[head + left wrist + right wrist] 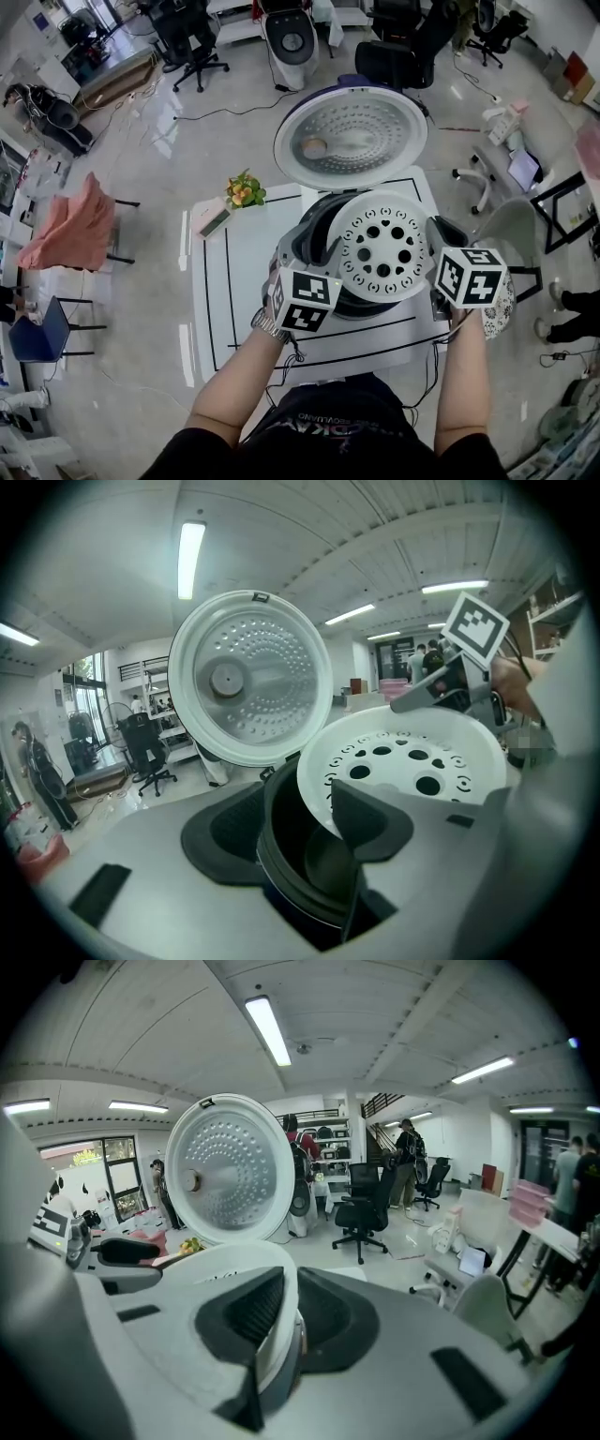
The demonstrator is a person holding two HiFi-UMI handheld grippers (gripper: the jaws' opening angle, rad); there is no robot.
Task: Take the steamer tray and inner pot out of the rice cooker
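Note:
The rice cooker (309,246) stands on the white table with its lid (350,139) swung up. A white perforated steamer tray (384,246) is tilted above the cooker's opening. My right gripper (436,236) is shut on the tray's right rim; in the right gripper view both pads of that gripper (281,1326) clamp the white rim (239,1269). On the cooker's left side my left gripper (312,246) is open. Its jaws (300,832) straddle the dark inner pot (300,864), and the tray's (412,761) near edge lies by the right pad.
On the table (216,309), left of the cooker, are a small flower pot (244,191) and a pink box (211,221). Office chairs (394,52) and a second cooker (291,37) stand on the floor behind. A chair (511,230) is close on the right.

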